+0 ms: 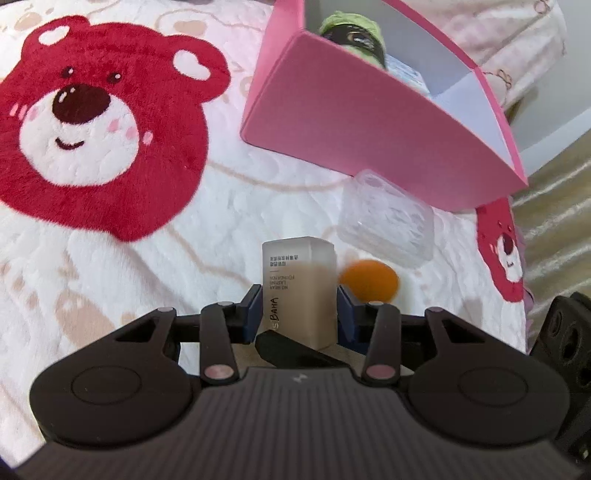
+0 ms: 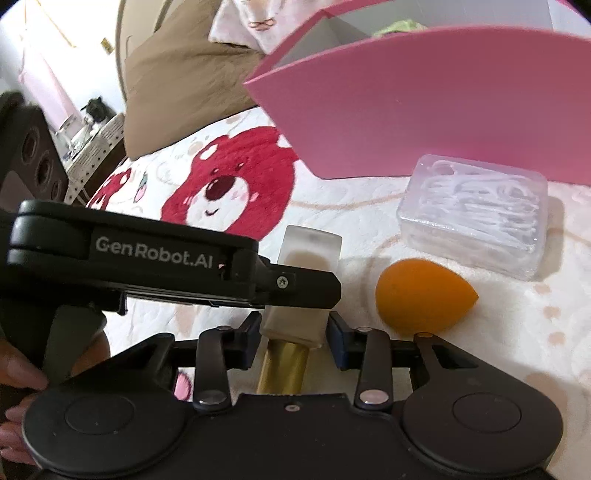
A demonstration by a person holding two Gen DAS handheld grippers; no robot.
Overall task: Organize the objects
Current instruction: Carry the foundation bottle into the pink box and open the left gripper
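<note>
- Left wrist view: left tongs [image 1: 300, 314] clamped on the sides of a frosted foundation bottle [image 1: 298, 286], blue pads pressed against both faces; bottle raised above the blanket [image 1: 110, 295], printed label upside down.
- Right wrist view: right tongs [image 2: 293, 334] closed on the same bottle [image 2: 308, 251] at its lower end, by the gold cap [image 2: 284, 369]; left tongs crossing in from the left and gripping it higher up.
- Bottle thus held between both tongs, just in front of the orange sponge [image 2: 423, 295].
- Sponge lying on the blanket, just beside a clear plastic case [image 2: 476, 218] full of white picks.
- Case resting close against the outer wall of the pink box [image 2: 424, 110].
- Box open, standing on the blanket; inside, a dark jar with a green lid [image 1: 354, 33] and a pale blue packet [image 1: 406, 72].
- Blanket white, with red bear faces [image 1: 92, 122]; brown pillow [image 2: 184, 88] behind.
- Fingers [image 2: 18, 373] of a hand at the lower left edge of the right wrist view.
</note>
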